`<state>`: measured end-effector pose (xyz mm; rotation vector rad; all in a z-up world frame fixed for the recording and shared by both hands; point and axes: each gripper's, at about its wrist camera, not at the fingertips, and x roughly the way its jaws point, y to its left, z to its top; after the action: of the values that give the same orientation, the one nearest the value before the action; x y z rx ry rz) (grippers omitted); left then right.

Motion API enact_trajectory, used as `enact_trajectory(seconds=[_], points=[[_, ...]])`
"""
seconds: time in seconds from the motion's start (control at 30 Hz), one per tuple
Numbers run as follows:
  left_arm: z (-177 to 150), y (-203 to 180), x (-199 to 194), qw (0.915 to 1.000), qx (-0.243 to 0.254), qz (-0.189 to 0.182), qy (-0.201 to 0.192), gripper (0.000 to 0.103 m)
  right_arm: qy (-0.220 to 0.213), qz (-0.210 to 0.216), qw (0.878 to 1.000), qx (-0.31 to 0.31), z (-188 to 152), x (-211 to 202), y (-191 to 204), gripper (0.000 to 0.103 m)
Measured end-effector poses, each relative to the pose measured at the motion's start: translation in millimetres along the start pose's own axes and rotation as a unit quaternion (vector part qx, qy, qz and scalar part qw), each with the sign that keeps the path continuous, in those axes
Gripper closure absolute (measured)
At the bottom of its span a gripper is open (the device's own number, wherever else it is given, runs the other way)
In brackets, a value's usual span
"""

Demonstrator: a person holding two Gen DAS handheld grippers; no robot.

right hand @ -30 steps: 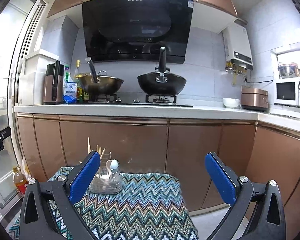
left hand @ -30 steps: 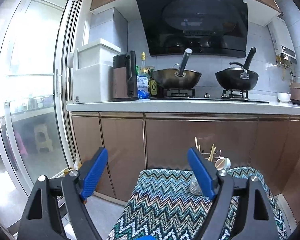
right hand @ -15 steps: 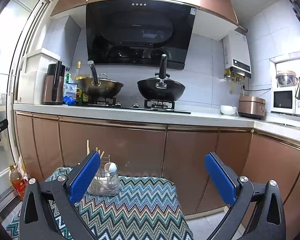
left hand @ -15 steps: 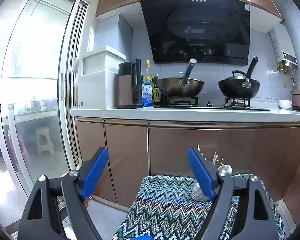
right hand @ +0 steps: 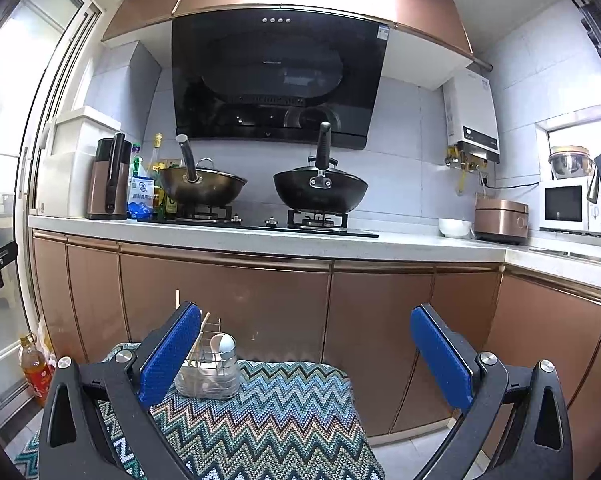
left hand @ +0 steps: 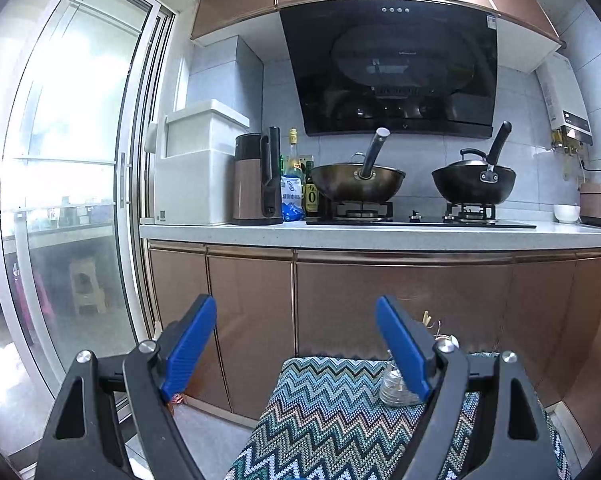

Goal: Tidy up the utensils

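A clear utensil holder [right hand: 208, 376] with a wire rack stands at the far end of a zigzag-patterned cloth [right hand: 268, 416]. It holds chopsticks and white spoons [right hand: 224, 346]. In the left wrist view the holder [left hand: 392, 388] is partly hidden behind the right finger. My left gripper [left hand: 296, 344] is open and empty, above the cloth's left edge. My right gripper [right hand: 306, 354] is open and empty, above the cloth, with the holder just behind its left finger.
Brown cabinets [right hand: 228, 300] and a white counter [right hand: 260, 240] with two woks [right hand: 320, 192] rise behind the cloth. A glass sliding door [left hand: 72, 200] is at the left. An oil bottle [right hand: 34, 368] stands on the floor at the left.
Both cameras have tilted upward, so the cloth and holder sit lower in both views. The grippers stay open and empty.
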<state>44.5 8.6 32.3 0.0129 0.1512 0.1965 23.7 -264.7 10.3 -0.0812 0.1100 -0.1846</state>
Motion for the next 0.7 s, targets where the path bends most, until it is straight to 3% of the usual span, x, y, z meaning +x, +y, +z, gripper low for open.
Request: enact_trajectory(seconds=[0.7], points=[[0.5,-2.2,-0.6,1.0000,0.004,0.000,0.003,0.022,0.005,0.004,1.000,-0.005,-1.8,-0.8,4.8,0.000]])
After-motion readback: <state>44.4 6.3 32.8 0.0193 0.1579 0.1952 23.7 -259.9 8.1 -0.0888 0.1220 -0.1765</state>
